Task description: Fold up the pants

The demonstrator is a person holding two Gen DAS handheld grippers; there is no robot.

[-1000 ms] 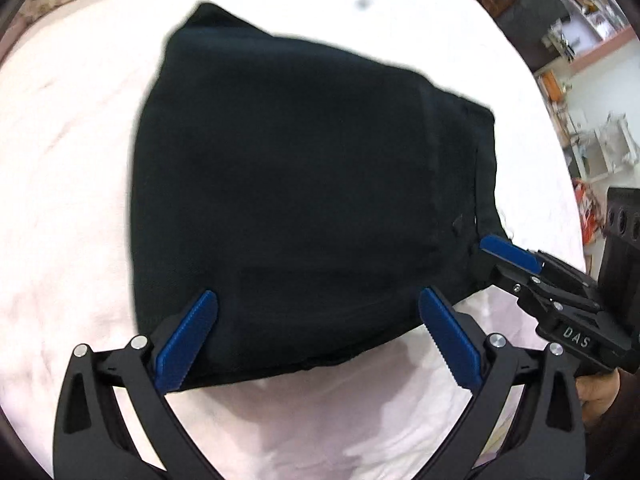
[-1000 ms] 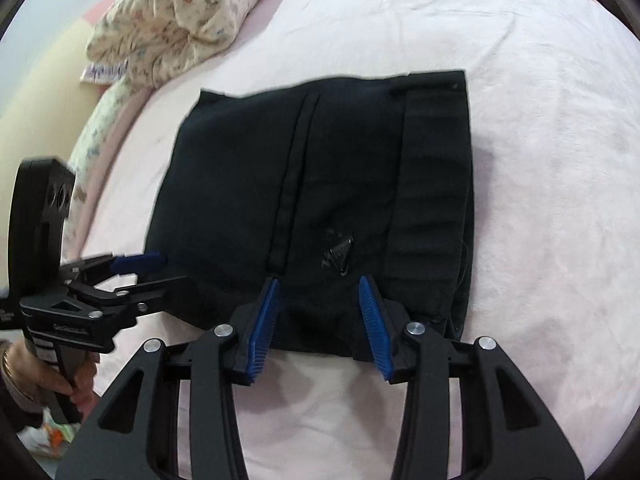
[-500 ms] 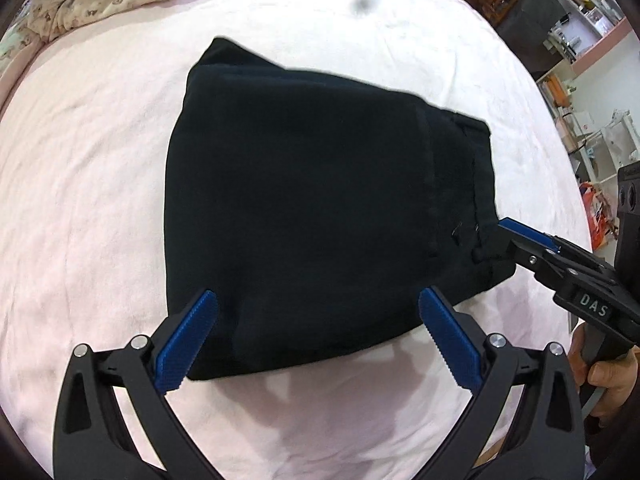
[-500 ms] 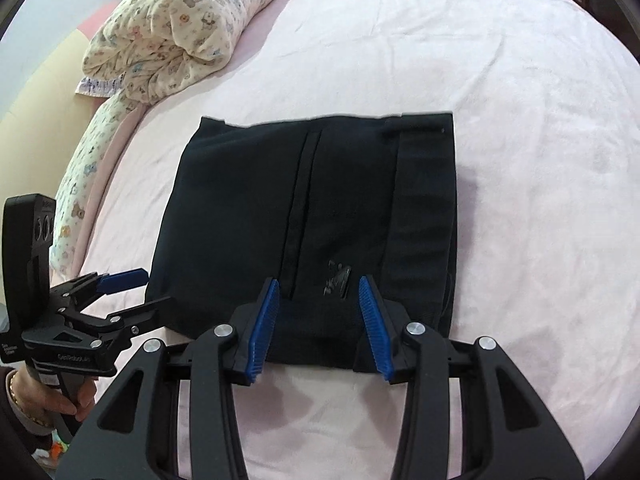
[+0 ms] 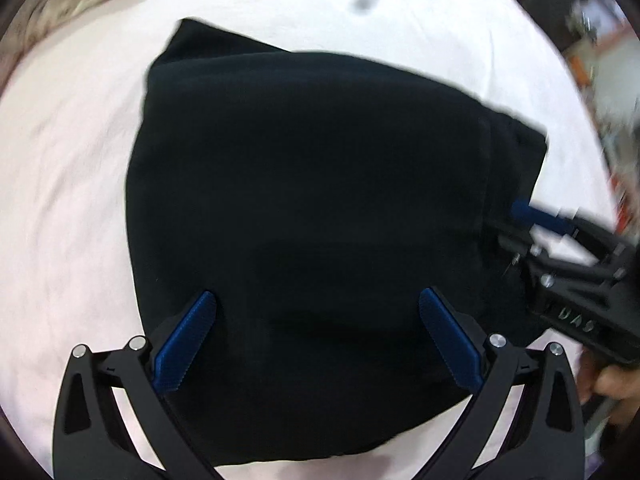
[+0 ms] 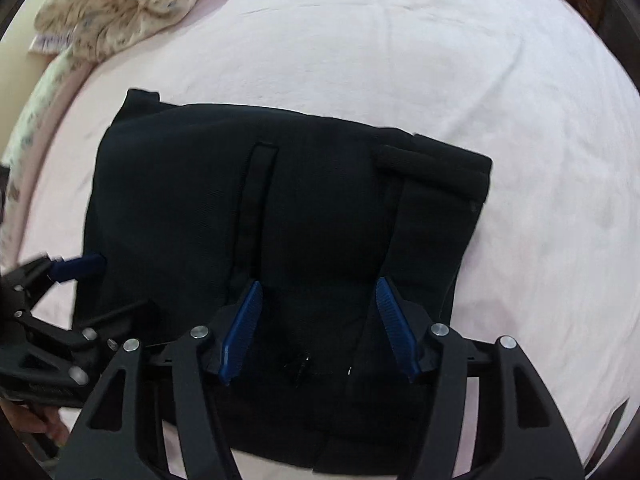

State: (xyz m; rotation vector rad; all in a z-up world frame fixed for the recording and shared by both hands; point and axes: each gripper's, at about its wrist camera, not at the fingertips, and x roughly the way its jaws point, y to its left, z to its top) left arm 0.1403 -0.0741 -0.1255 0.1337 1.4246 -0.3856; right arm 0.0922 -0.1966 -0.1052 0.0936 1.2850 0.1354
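I see a pink bed [image 6: 400, 60] with a flowery pillow [image 6: 120, 4] at its far left. The folded black pants [image 5: 304, 208] lie in the middle. My left gripper [image 5: 316, 336] points down, spread wide over them. My right gripper [image 6: 316, 328] has just been opening, pinching nothing.

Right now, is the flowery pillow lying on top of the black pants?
No, in the right wrist view the flowery pillow sits off at the far corner of the pink bed cover, apart from the black pants.

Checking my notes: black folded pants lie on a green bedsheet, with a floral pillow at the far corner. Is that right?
Not quite. The bedsheet is pale pink, not green, as the right wrist view shows. The rest holds: the black folded pants lie on it, with the floral pillow at the far corner.
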